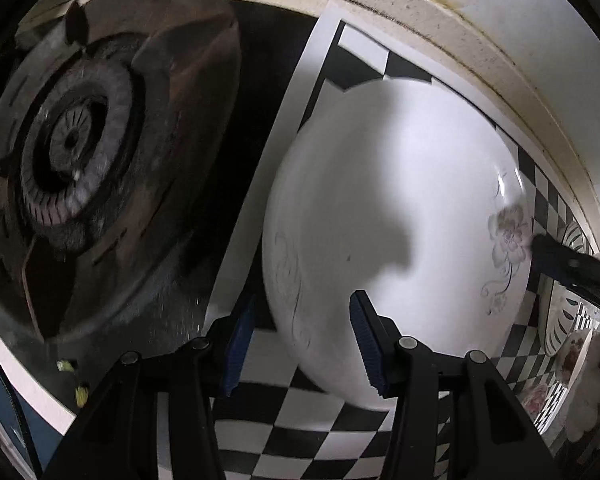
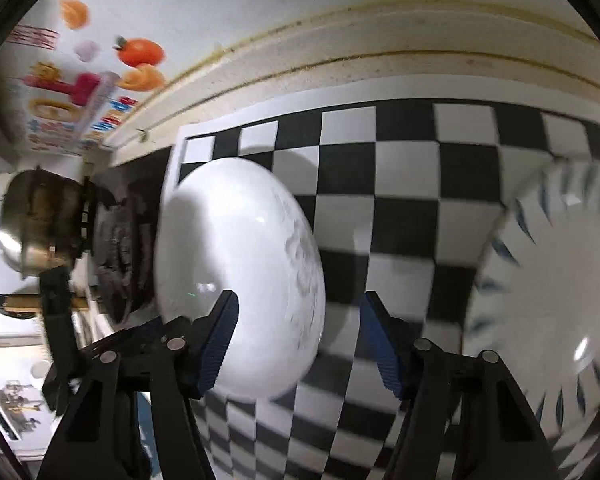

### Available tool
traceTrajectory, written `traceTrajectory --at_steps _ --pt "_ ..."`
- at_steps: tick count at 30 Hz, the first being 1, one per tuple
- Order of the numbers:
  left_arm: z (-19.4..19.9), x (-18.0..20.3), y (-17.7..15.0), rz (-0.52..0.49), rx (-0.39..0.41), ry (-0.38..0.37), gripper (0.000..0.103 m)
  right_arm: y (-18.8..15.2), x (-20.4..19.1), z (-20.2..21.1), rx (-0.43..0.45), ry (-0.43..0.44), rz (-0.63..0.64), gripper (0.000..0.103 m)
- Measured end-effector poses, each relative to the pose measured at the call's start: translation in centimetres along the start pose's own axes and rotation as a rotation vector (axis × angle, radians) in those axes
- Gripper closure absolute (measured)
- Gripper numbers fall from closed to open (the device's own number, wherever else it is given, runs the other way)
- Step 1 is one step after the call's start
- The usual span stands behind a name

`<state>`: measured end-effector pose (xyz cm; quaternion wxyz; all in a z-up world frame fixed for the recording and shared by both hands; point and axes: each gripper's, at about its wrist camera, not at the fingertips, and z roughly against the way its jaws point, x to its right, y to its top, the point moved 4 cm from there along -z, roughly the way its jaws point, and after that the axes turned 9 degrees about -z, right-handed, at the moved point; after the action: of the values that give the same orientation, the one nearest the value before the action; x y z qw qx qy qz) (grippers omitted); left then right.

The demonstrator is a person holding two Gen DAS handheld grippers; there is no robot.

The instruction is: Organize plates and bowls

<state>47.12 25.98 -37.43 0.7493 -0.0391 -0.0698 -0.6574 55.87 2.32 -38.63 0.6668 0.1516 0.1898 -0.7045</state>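
A large white plate (image 1: 388, 216) with grey flower prints lies on a black-and-white checkered mat (image 1: 300, 432). My left gripper (image 1: 304, 340) points down over the plate's near-left rim, open, its blue pads apart and pressing on nothing. The same plate (image 2: 236, 256) sits left of centre in the right wrist view. My right gripper (image 2: 302, 344) hangs open over the mat, its left pad above the plate's edge, nothing held. A white bowl with blue dashes (image 2: 548, 300) sits on the mat at the right. One of my right gripper's fingers (image 1: 560, 264) shows beside the plate's flower.
A rusty gas burner (image 1: 84, 168) lies left of the mat. A steel pot (image 2: 40, 228) stands on the stove further left. More patterned plates and bowls (image 1: 568, 344) crowd the mat's right end. A stained wall ledge (image 2: 380, 64) runs behind the mat.
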Motion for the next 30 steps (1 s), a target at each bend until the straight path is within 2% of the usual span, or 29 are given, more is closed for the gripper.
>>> traceTrajectory --at_steps 3,5,6,7,8,11,14,21,30 --pt "0.1 0.1 0.6 -0.017 0.005 0.005 0.057 0.8 0.2 -2.0 -0.034 -0.028 -0.002 0.048" --pt "0.2 0.3 1.0 -0.034 0.012 0.022 0.061 0.8 0.5 -2.9 -0.055 -0.028 -0.007 0.062" --pt "0.1 0.4 1.0 -0.040 0.014 0.037 0.063 0.7 0.6 -3.3 -0.068 -0.026 -0.008 0.065" --pt "0.2 0.5 1.1 -0.048 0.022 0.048 0.063 0.8 0.6 -3.1 -0.051 -0.022 -0.003 0.073" --pt "0.3 0.5 1.1 -0.054 0.029 0.058 0.067 0.9 0.5 -3.1 -0.057 -0.010 0.002 0.086" --pt "0.5 0.4 1.1 -0.052 0.034 0.053 0.074 0.9 0.4 -3.2 -0.039 -0.043 0.020 0.088" --pt "0.8 -0.2 1.0 -0.052 0.041 0.050 0.076 0.7 -0.1 -2.9 0.005 -0.081 0.062 0.087" --pt "1.1 1.7 0.3 -0.060 0.060 0.053 0.076 0.1 0.4 -1.3 0.024 -0.064 0.064 0.088" --pt "4.4 4.4 -1.6 -0.095 0.098 0.035 0.076 -0.9 1.9 2.5 0.064 -0.029 0.062 0.088"
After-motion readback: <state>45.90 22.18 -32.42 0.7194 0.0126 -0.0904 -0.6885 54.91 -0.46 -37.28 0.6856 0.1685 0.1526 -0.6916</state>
